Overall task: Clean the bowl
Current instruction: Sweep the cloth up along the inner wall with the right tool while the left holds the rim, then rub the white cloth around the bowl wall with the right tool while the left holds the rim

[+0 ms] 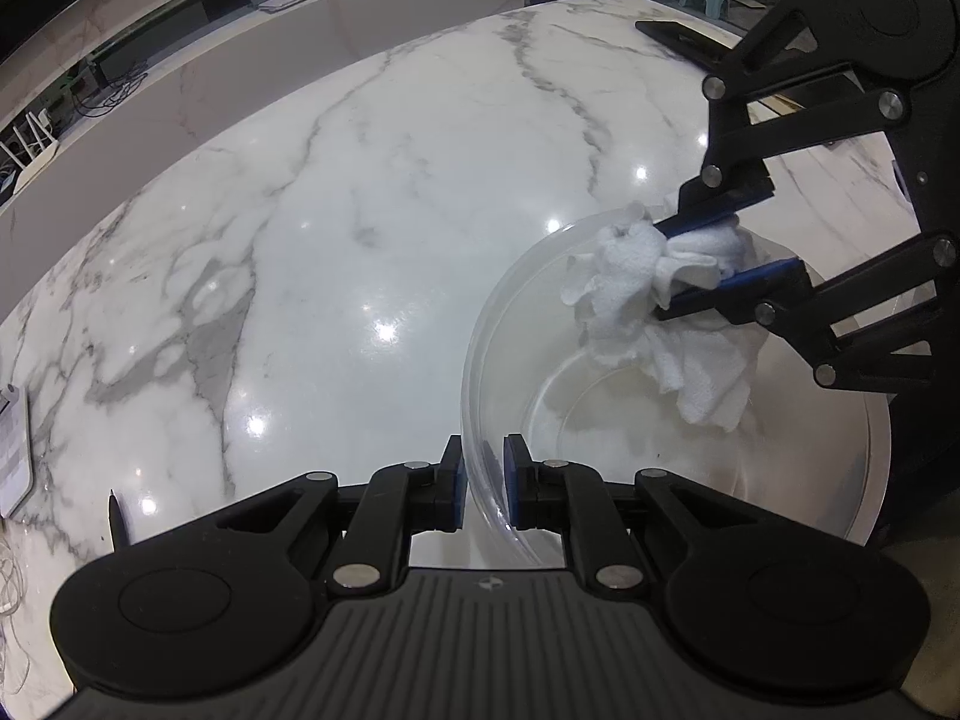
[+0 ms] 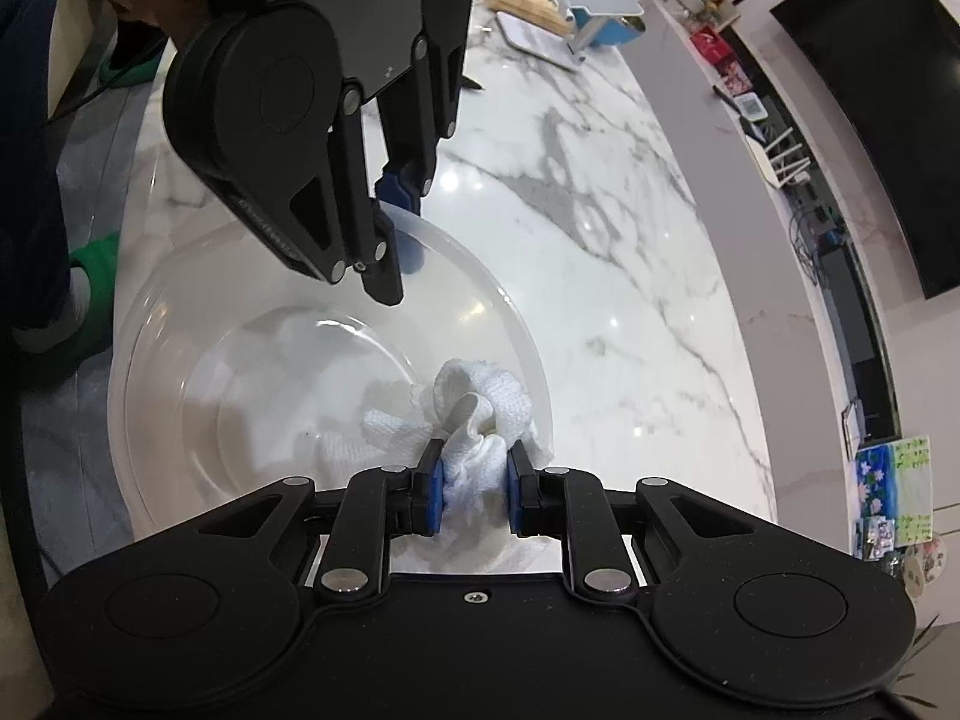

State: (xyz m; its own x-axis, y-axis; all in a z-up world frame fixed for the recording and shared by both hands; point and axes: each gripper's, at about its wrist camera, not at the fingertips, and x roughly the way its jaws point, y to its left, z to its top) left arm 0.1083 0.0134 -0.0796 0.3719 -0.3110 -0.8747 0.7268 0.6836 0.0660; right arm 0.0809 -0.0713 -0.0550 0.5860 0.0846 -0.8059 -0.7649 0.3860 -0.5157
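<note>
A clear plastic bowl (image 1: pixel 690 456) (image 2: pixel 198 360) sits on the white marble table. My left gripper (image 1: pixel 483 468) (image 2: pixel 401 222) is shut on the bowl's rim, one blue pad inside the wall and one outside. My right gripper (image 2: pixel 474 474) (image 1: pixel 690 264) is shut on a crumpled white cloth (image 2: pixel 480 414) (image 1: pixel 654 306). The cloth hangs inside the bowl against its inner wall, near the side away from the left gripper.
The marble table (image 1: pixel 360 210) spreads wide to the left of the bowl. A black flat object (image 1: pixel 684 39) lies at its far edge. A white device (image 1: pixel 12 456) and a pen (image 1: pixel 117 516) lie at the near left. A blue-and-white stand (image 2: pixel 600 18) sits at the far end.
</note>
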